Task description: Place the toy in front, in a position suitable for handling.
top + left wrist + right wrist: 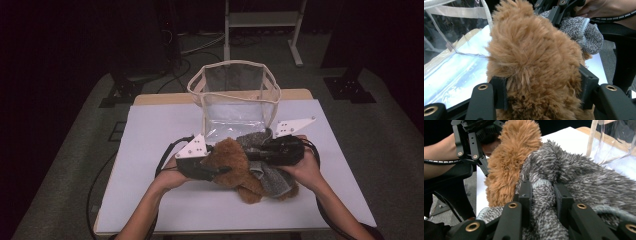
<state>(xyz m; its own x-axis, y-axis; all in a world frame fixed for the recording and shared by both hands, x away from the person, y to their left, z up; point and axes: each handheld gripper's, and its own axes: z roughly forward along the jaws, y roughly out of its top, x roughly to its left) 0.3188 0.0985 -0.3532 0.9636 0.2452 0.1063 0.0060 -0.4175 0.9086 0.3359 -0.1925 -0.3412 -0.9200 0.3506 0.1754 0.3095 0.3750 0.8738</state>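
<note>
The work in hand looks like dressing, or undressing, a brown plush toy (pixel 235 165) in a grey knitted garment (pixel 270 172); which of the two the pictures do not settle. As things lie, the garment covers only the end of the toy on the right gripper's side, bunched there in thick folds, while the end toward the left gripper is bare fur. So the job reads as partway through, with most of the toy's length uncovered. The clear plastic bag (pixel 235 95) stands open just beyond both grippers and holds nothing, so any packing into it is not yet begun.

The left gripper (pixel 212 167) sits at the toy's left end. In the left gripper view its jaws are about half closed and its pads (pixel 499 92) press into the fur on either side, gripping the plush toy (pixel 534 62) firmly; the grey garment (pixel 581 33) lies past the toy, on its far side from this gripper.

The right gripper (pixel 257 155) comes in from the opposite side, facing the left one across the toy. In the right gripper view its jaws are drawn close together on a ribbed fold of the garment (pixel 544 197), pinching it between the pads (pixel 525 195). The brown fur (pixel 511 162) rises just left of that fold, touching it.
</note>
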